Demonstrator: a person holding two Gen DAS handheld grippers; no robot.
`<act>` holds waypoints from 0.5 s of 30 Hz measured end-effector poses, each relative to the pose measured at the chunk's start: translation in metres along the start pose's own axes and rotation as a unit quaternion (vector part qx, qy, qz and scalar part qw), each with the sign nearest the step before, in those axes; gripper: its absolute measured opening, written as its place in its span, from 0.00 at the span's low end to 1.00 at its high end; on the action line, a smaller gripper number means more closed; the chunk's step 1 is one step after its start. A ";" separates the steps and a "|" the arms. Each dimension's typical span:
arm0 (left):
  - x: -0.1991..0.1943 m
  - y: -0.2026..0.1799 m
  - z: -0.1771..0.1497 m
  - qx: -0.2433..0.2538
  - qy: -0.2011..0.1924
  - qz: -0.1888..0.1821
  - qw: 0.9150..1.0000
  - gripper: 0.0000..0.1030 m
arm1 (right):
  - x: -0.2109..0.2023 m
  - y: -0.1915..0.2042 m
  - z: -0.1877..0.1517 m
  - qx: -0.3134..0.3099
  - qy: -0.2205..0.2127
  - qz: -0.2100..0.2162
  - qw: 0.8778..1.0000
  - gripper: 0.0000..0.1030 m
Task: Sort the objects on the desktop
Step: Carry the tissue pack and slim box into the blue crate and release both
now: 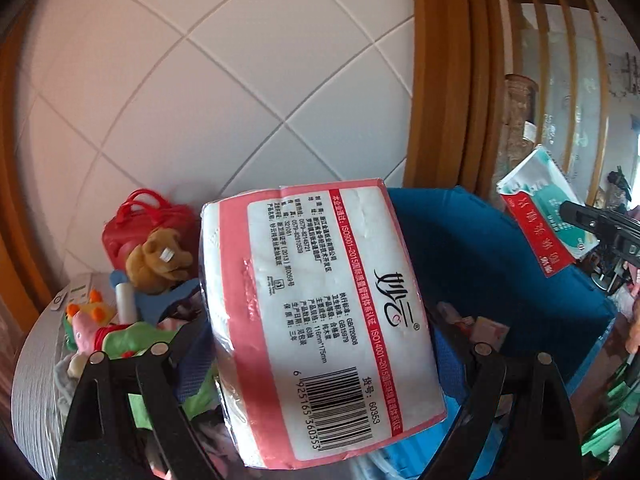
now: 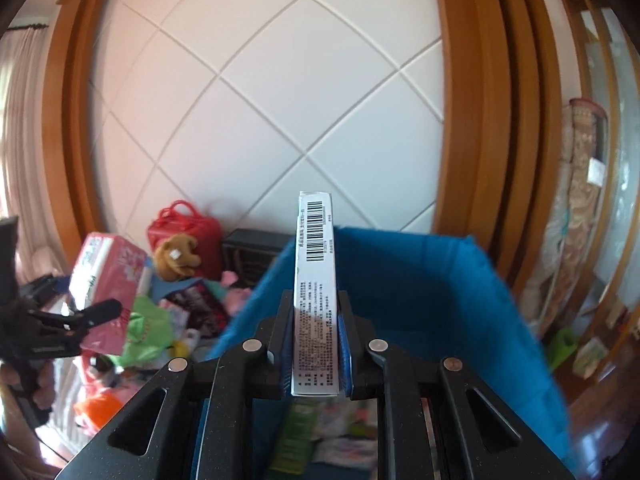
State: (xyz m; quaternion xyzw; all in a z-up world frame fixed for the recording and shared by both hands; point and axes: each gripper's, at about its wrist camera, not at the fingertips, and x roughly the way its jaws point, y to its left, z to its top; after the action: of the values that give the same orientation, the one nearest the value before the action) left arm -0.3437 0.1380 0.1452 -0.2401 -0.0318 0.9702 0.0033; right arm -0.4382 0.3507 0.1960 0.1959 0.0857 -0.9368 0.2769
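My left gripper (image 1: 320, 348) is shut on a pink and white tissue pack (image 1: 320, 312), held in the air at the left edge of the blue fabric bin (image 1: 500, 256). The pack also shows in the right wrist view (image 2: 108, 276), with the left gripper (image 2: 96, 312) on it. My right gripper (image 2: 314, 308) is shut on a thin white box with a barcode (image 2: 314, 280), held on edge above the blue bin (image 2: 420, 292). That box shows in the left wrist view as white, green and red (image 1: 540, 220), with the right gripper (image 1: 592, 220) on it.
A heap of toys and clothes lies left of the bin: a brown plush bear (image 2: 176, 256), a red bag (image 2: 188, 228), a green cloth (image 2: 148, 332), a pink plush (image 1: 86, 328). Several packets lie inside the bin (image 2: 332, 428). A white quilted wall stands behind.
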 end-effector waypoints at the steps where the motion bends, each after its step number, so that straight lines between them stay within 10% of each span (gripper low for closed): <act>1: 0.004 -0.016 0.012 0.004 0.001 -0.012 1.000 0.89 | 0.003 -0.013 0.007 -0.007 0.002 -0.009 1.000 0.18; 10: 0.136 -0.153 0.123 -0.005 0.132 -0.050 0.990 0.89 | 0.107 -0.129 0.046 -0.001 0.098 -0.043 0.994 0.18; 15: 0.241 -0.197 0.126 -0.023 0.232 0.007 0.972 0.89 | 0.185 -0.163 0.025 -0.018 0.170 -0.091 0.981 0.17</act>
State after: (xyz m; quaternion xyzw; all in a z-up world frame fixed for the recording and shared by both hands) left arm -0.6173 0.3320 0.1570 -0.4591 -0.0507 0.8869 -0.0013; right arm -0.6788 0.3895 0.1503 0.3389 0.1661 -0.9093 0.1753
